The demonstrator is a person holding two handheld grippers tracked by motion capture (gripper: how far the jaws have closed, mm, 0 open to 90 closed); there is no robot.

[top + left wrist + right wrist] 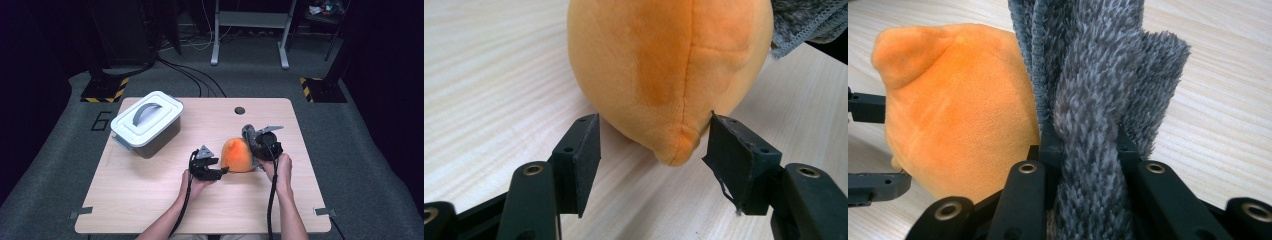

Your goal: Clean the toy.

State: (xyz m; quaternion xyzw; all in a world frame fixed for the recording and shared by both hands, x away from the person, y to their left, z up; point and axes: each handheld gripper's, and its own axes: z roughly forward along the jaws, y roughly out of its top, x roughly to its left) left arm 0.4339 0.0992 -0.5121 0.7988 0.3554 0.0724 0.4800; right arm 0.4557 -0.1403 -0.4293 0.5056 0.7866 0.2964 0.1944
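An orange plush toy [236, 155] lies at the middle of the wooden table [150, 200]. My left gripper [223, 171] comes at it from the left and is open. In the left gripper view the plush's pointed end [664, 55] sits between the two pads of that gripper [654, 135] without being squeezed. My right gripper [253, 144] is on the plush's right side, shut on a grey fuzzy cloth [249, 134]. The right gripper view shows the cloth [1093, 65] bunched upright between the jaws of that gripper [1083, 145], with the plush [958, 110] pressed against its left.
A white lidded box with a grey handle [147, 122] stands at the table's far left. A small round hole [239, 110] sits near the far edge. Cables trail from both grippers toward the near edge. Metal frame legs [250, 30] stand on the floor beyond.
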